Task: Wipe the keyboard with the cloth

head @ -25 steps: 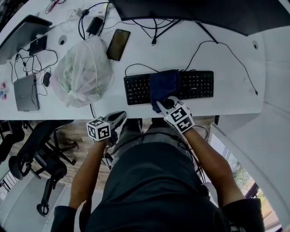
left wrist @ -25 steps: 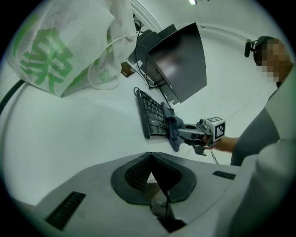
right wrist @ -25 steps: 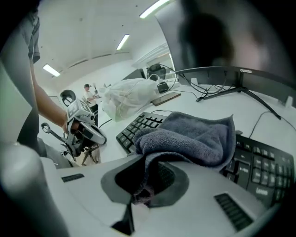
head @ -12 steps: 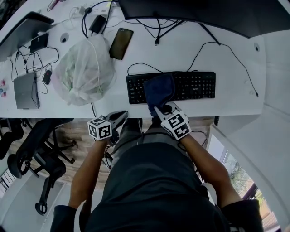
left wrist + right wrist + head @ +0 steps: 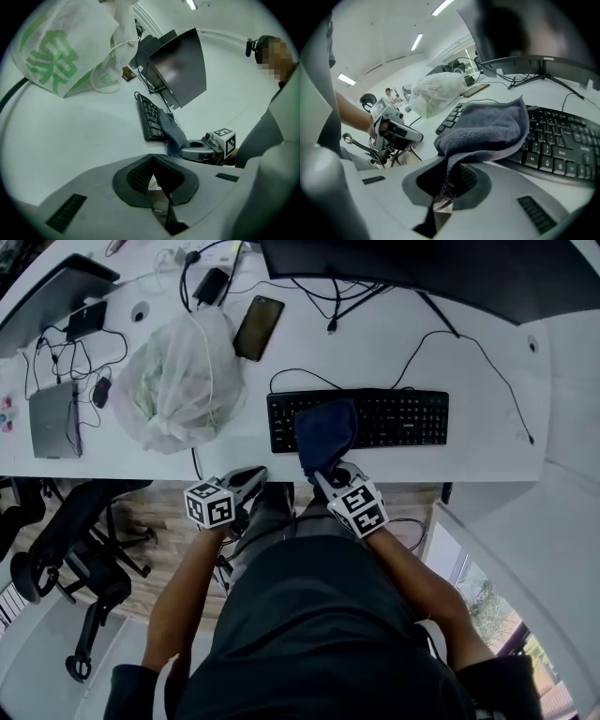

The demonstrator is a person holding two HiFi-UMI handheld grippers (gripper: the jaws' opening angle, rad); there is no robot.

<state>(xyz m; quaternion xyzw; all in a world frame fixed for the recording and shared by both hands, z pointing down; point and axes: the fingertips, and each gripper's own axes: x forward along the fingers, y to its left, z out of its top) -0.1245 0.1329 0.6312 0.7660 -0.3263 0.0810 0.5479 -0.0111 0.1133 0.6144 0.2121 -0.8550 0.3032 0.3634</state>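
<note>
Cloth (image 5: 326, 432) pinched in right tool (image 5: 322, 473) (draped over keyboard (image 5: 403, 418)).

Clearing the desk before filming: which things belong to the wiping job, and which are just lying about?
Job: black corded keyboard; dark blue towelling cloth lying on it; right gripper, shut on the cloth.
Lying about: white plastic bag; black phone; dark monitor.
</note>
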